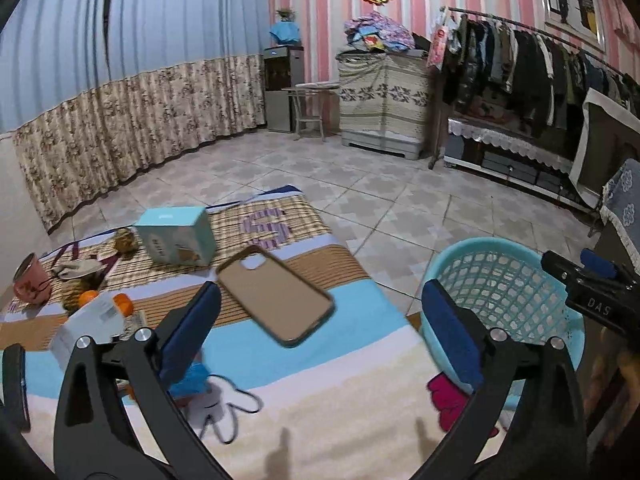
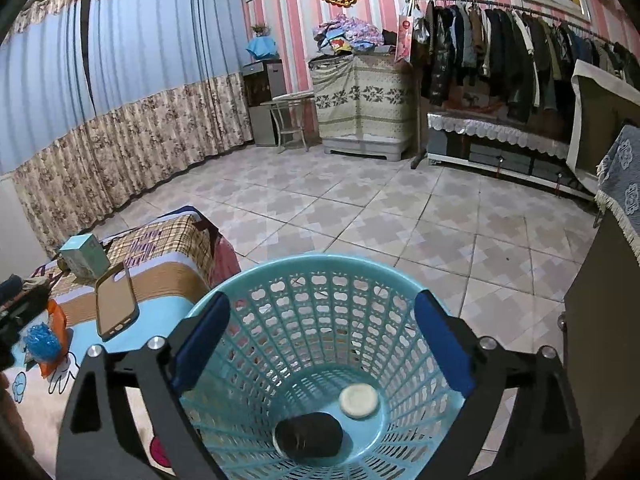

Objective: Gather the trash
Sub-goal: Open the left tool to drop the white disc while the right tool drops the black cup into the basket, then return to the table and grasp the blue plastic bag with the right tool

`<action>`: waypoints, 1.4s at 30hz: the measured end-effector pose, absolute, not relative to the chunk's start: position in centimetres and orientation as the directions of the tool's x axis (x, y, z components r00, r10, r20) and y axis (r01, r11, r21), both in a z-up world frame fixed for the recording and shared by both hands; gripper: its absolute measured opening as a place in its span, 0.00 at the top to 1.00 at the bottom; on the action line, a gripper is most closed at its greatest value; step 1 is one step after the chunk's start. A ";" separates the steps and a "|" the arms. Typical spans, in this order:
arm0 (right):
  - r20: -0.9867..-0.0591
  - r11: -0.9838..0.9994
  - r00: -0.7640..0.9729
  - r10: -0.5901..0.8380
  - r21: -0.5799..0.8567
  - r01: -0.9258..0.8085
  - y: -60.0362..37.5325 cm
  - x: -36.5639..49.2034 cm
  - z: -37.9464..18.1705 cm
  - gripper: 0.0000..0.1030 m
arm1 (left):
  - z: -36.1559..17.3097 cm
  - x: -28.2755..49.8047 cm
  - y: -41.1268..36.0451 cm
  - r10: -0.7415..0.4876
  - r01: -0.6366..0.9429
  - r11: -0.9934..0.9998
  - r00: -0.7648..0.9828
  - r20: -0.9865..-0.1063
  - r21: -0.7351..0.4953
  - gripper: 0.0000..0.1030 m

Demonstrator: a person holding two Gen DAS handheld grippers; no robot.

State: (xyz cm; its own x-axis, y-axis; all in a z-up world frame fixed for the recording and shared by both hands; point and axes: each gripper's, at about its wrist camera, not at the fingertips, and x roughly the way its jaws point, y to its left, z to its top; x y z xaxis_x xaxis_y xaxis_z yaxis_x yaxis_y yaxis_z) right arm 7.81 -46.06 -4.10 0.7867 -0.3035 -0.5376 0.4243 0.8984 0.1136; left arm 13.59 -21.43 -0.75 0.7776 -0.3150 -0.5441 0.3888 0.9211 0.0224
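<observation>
The right gripper point(image 2: 320, 344) hangs with its jaws spread wide and empty directly over the turquoise basket point(image 2: 256, 284), likely placed there because that is where trash gets dropped; two pieces already lie on the basket's floor, one dark lump point(image 2: 309, 434) and one pale disc point(image 2: 359, 400). The left gripper point(image 1: 320, 336) is likewise released and holds nothing, aimed over the striped blanket point(image 1: 348, 360), just beside the basket, where candidates remain: one tan phone case point(image 1: 276, 300), one teal box point(image 1: 178, 236), one pink mug point(image 1: 30, 284) and one crumpled blue wrapper point(image 2: 40, 340).
</observation>
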 end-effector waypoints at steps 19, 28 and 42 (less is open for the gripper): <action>-0.555 0.964 0.809 -0.190 0.052 0.262 -31.6 10.5 -4.1 0.07 | -0.7 13.1 -2.4 -0.064 0.124 0.990 0.824 -0.562 0.068 0.05; -0.574 0.996 0.815 -0.082 -0.015 0.090 -22.6 12.1 -4.7 0.07 | -3.2 13.3 5.2 0.017 0.010 0.999 0.807 -0.591 0.043 0.05; -0.623 0.997 0.780 0.061 -0.003 -0.081 -15.0 16.0 -6.9 0.08 | -6.2 15.5 10.0 0.073 -0.058 0.997 0.776 -0.627 0.045 0.05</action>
State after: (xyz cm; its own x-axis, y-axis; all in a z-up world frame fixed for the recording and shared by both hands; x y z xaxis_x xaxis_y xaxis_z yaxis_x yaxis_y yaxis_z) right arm 15.97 -15.04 -6.85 0.7801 0.0611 -0.6227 -0.0806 0.9967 -0.0031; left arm 15.47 9.98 -6.19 0.7756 0.0735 -0.6270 -0.0584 0.9973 0.0446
